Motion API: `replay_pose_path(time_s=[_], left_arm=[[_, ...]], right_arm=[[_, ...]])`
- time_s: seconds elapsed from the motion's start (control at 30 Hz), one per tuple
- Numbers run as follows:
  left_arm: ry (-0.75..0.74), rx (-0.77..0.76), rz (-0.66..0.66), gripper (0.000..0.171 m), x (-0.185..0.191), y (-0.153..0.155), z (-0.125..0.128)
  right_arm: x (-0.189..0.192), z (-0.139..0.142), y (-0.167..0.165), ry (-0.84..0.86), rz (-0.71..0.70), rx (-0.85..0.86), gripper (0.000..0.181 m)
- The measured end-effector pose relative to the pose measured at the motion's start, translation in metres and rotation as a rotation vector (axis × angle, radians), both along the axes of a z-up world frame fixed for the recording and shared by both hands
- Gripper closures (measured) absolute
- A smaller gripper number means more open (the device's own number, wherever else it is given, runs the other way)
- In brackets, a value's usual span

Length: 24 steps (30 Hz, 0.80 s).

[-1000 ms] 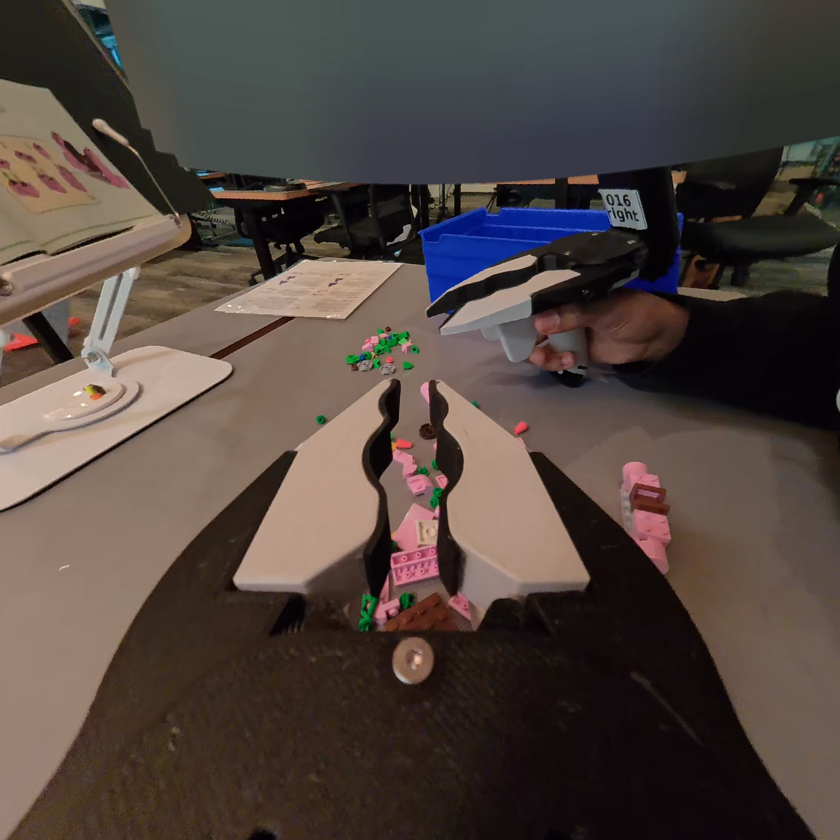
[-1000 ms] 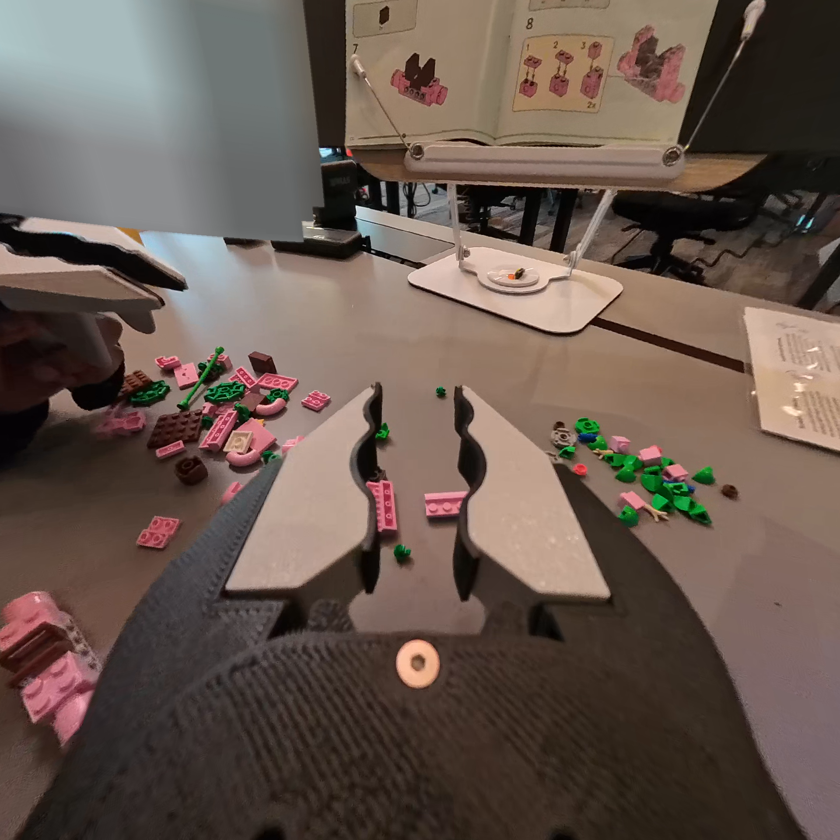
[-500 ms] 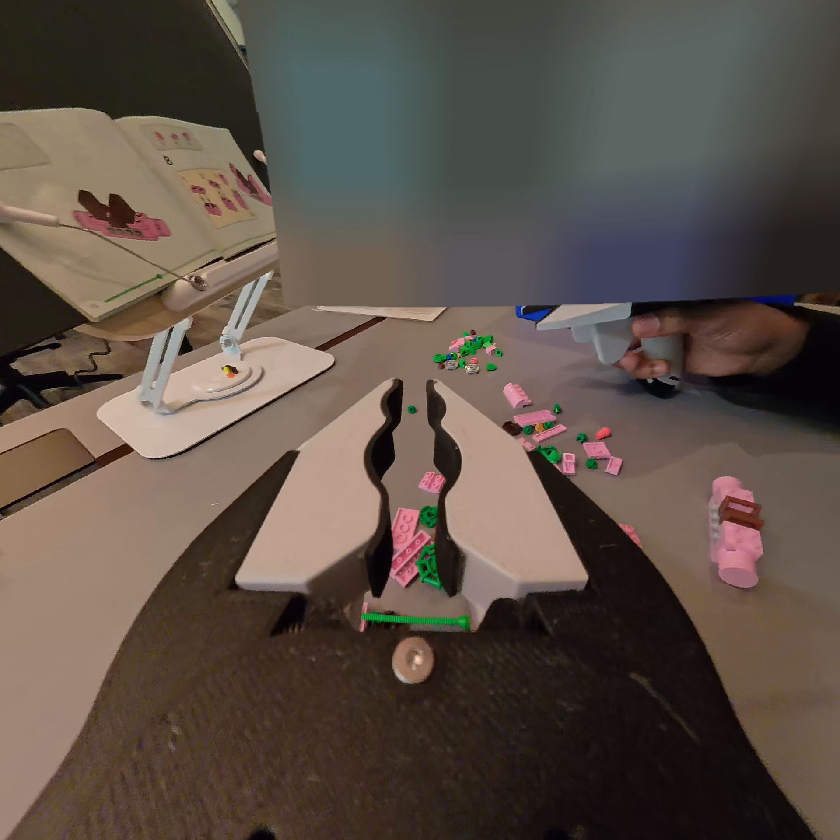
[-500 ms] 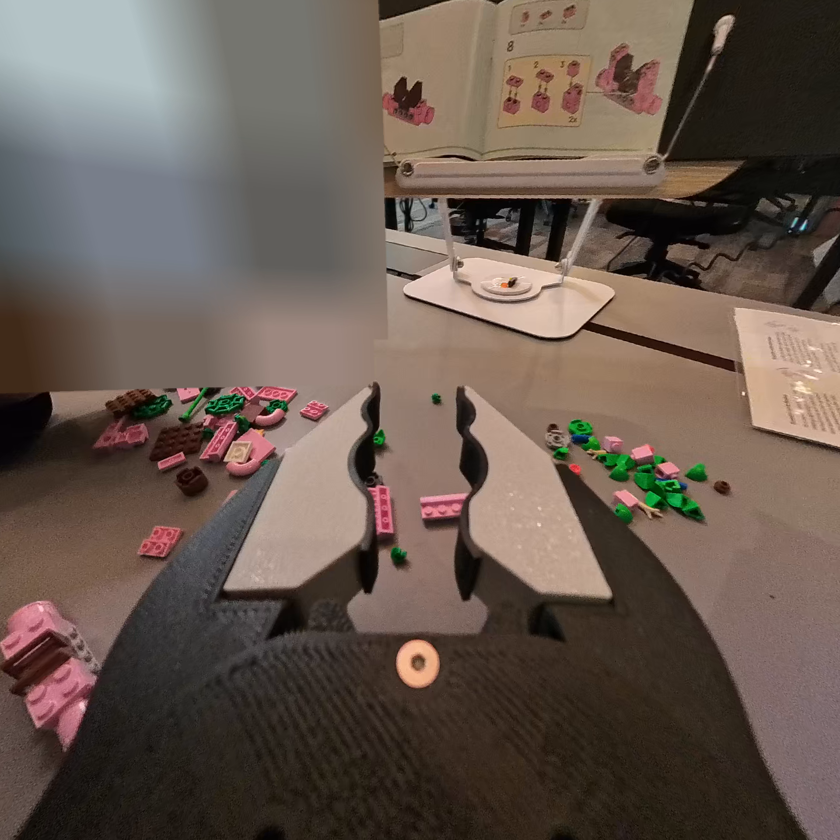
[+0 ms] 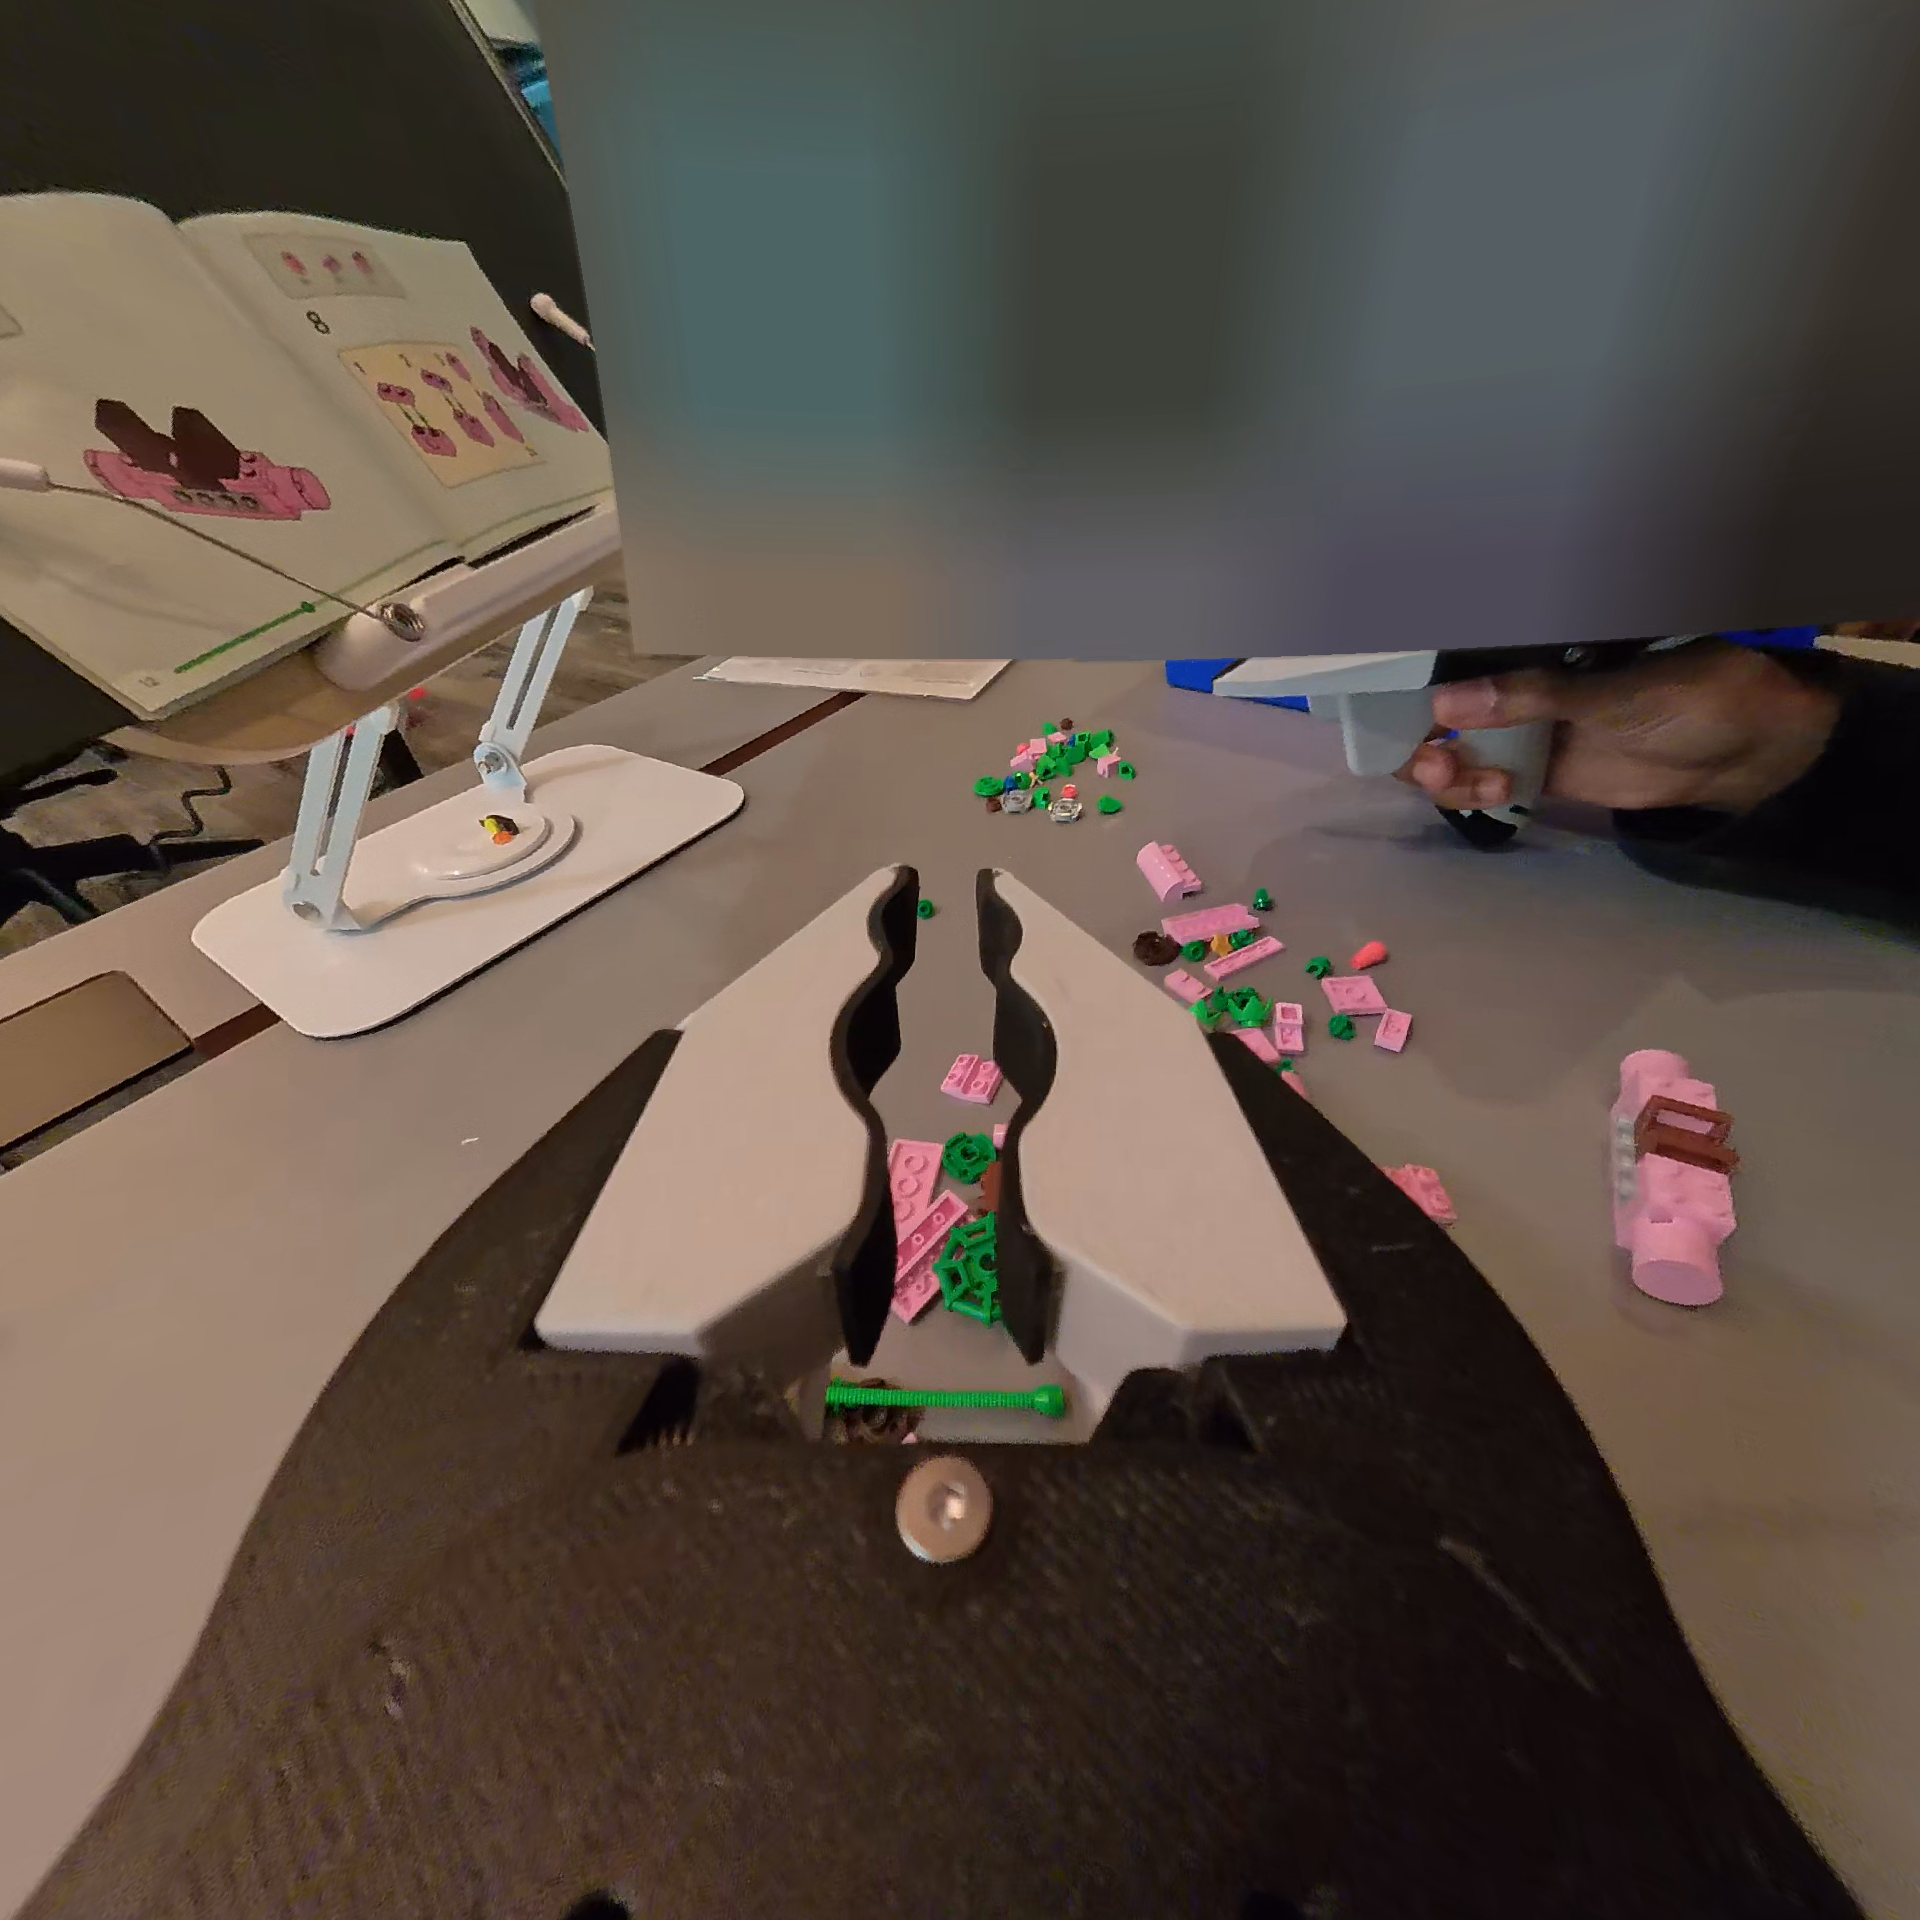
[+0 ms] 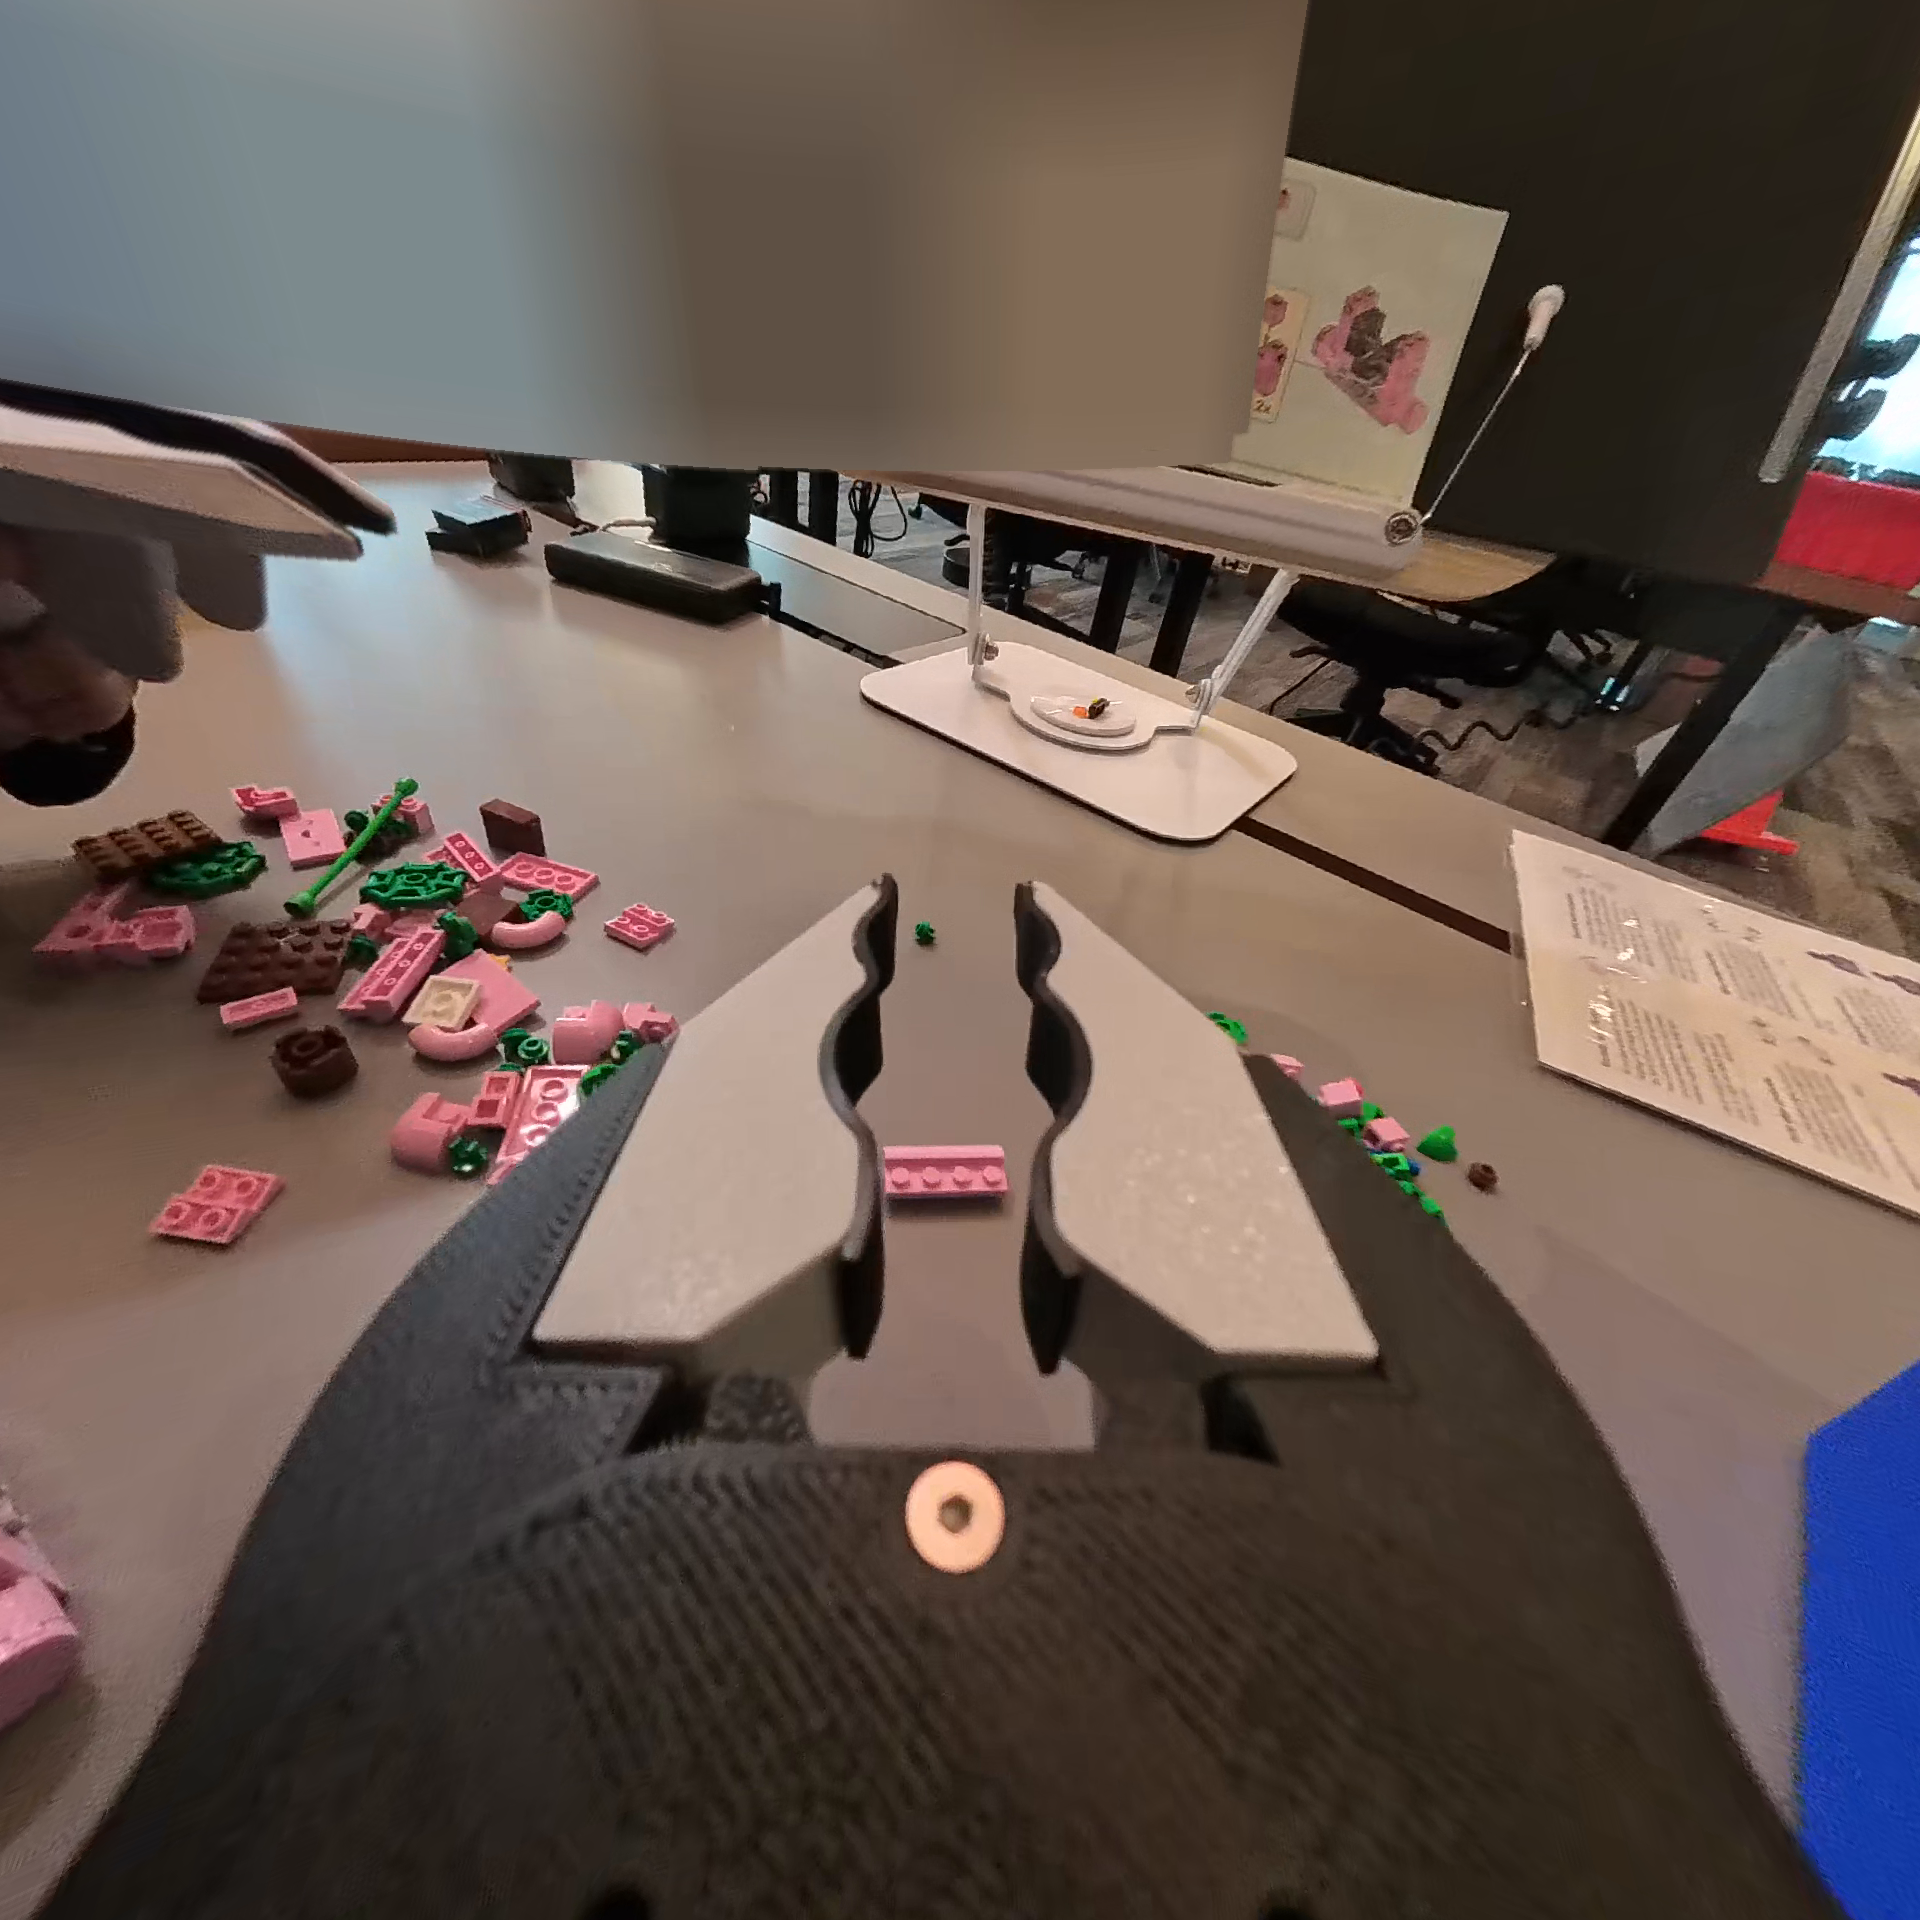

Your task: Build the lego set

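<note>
Table [image 6: 727, 748]: grey; instruction book on stand [image 5: 312, 436] at far edge.
Sub-assembly [image 5: 1673, 1184]: pink-brown, near edge, untouched.
Left gripper [image 5: 948, 894]: narrowly spread, empty; has swung from pile towards book.
Right gripper [image 6: 954, 904]: spread, empty; now over pink plate [image 6: 943, 1172], the likely next pick.

bare grey table [image 6: 727, 727] toward book stand [image 6: 1081, 727], loose bricks [image 6: 395, 966] crowding left, paper sheet [image 6: 1714, 997] right

Each claw [image 5: 947, 883] [image 6: 954, 896] is formed of grey wavy-edged fingers [image 5: 769, 1122] on black textured mounts fixed by a silver screw [image 5: 942, 1507]; a dark sleeve [image 5: 1860, 790] is worn.
</note>
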<state>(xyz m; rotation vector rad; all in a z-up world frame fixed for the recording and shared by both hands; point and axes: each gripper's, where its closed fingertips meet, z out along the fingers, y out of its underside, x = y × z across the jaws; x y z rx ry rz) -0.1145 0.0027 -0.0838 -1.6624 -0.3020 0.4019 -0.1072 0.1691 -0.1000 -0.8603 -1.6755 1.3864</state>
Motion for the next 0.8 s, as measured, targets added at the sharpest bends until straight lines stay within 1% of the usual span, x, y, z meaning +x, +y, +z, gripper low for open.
replay_pose_path(time_s=[0.13, 0.23, 0.27, 0.33, 0.4, 0.47, 0.63, 0.8], left_arm=[[-0.007, 0.007, 0.019, 0.162, -0.005, -0.004, -0.001], [-0.001, 0.014, 0.054, 0.162, -0.012, -0.011, 0.001], [0.007, 0.005, 0.078, 0.162, -0.015, -0.015, 0.002], [0.030, -0.044, 0.159, 0.169, -0.027, -0.029, 0.001], [0.073, -0.083, 0.245, 0.171, -0.038, -0.047, 0.004], [0.094, -0.091, 0.306, 0.171, -0.045, -0.063, 0.008], [0.083, -0.091, 0.351, 0.170, -0.052, -0.081, 0.009], [0.092, -0.101, 0.353, 0.170, -0.051, -0.082, 0.010]], right_arm=[[0.001, 0.000, -0.002, -0.027, 0.019, -0.059, 0.160], [0.000, -0.001, -0.002, -0.038, 0.023, -0.072, 0.160], [0.000, -0.001, -0.002, -0.037, 0.021, -0.073, 0.160], [0.000, -0.001, -0.002, -0.040, 0.021, -0.073, 0.160], [0.000, -0.001, -0.001, -0.041, 0.021, -0.075, 0.160], [0.000, -0.002, -0.001, -0.044, 0.020, -0.080, 0.160], [-0.001, -0.002, -0.001, -0.052, 0.024, -0.084, 0.160], [-0.002, -0.003, -0.001, -0.055, 0.024, -0.085, 0.159]])
